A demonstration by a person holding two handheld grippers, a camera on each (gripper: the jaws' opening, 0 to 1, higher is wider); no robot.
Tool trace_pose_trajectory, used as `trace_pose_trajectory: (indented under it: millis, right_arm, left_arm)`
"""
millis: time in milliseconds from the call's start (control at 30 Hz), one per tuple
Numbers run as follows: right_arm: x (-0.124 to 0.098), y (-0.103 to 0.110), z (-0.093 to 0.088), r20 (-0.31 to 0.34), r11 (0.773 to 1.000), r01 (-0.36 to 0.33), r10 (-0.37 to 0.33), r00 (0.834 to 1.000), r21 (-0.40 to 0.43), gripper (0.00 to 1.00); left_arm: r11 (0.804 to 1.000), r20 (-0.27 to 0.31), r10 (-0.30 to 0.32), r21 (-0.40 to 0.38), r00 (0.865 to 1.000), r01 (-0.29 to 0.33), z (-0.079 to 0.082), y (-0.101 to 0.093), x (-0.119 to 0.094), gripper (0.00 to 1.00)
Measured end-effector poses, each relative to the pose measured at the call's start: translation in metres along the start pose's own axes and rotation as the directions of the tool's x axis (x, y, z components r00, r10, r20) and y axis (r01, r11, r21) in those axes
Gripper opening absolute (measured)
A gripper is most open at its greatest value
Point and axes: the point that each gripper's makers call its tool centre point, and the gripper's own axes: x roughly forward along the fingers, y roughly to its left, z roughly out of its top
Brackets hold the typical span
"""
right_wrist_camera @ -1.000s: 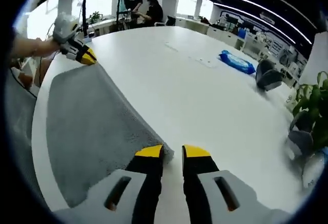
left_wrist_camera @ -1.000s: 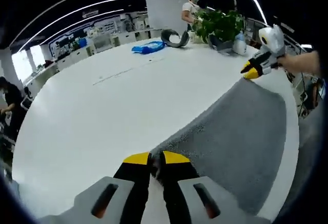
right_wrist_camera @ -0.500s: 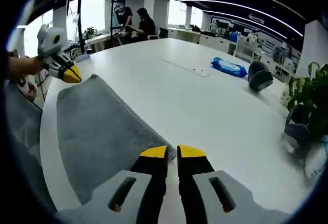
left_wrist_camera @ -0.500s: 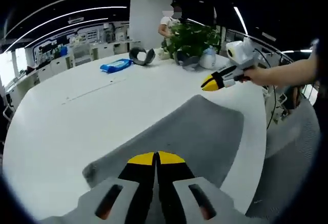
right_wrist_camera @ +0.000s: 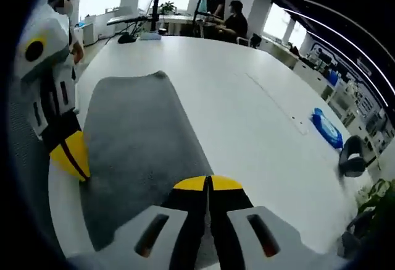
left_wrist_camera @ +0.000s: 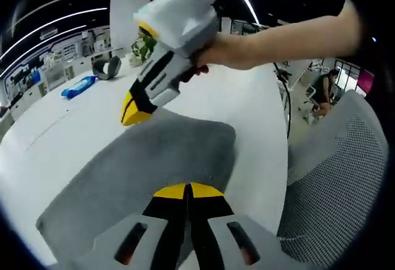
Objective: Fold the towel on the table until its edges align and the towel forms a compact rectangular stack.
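We hold the grey towel point(right_wrist_camera: 139, 137) over the near edge of the white table point(right_wrist_camera: 247, 122), our left gripper point(left_wrist_camera: 187, 191) and right gripper point(right_wrist_camera: 208, 184) each with yellow-tipped jaws pressed together, apparently on a corner of the cloth, while a blue packet point(right_wrist_camera: 326, 129) lies well apart. The fabric drapes and sags between the two holds, so we judge it soft, light and limp, best taken by its corners and edge hems so the layers do not slide.

towel point(right_wrist_camera: 139, 140) on table point(right_wrist_camera: 247, 128) — grippers at edge
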Motion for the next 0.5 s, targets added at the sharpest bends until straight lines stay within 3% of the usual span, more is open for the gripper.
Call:
trace_pose_trajectory:
  millis: [67,167,300,367,433,500]
  right_arm:
    - [0.009,0.01,0.005,0.01,0.999,-0.048,0.048,0.999,-0.019,0.0]
    - [0.021,0.03,0.006,0.02,0.986,-0.153,0.152,0.988,0.066,0.0]
    - [0.032,0.037,-0.012,-0.063,0.987,-0.16,0.159,0.985,-0.004,0.0]
    - [0.032,0.036,-0.009,-0.031,0.988,-0.153,0.152,0.988,-0.018,0.0]
    - [0.03,0.035,-0.01,0.007,0.986,-0.149,0.149,0.989,0.073,0.0]
    - [0.028,0.033,-0.012,0.029,0.986,-0.149,0.147,0.989,0.078,0.0]
  left_arm:
    - [0.998,-0.037,-0.018,0.058,0.999,0.02,-0.008,-0.005,0.003,0.01]
    - [0.997,-0.052,-0.009,0.072,0.999,0.012,-0.014,-0.003,0.004,0.01]
    - [0.993,-0.097,-0.007,0.114,0.995,0.018,-0.026,-0.003,0.006,0.01]
    - [0.991,-0.103,-0.011,0.133,0.995,0.025,-0.028,-0.004,0.007,0.01]
    - [0.989,-0.111,-0.017,0.142,0.994,0.033,-0.027,-0.004,0.007,0.01]
    - [0.983,-0.127,-0.019,0.181,0.992,0.042,-0.03,-0.006,0.008,0.01]
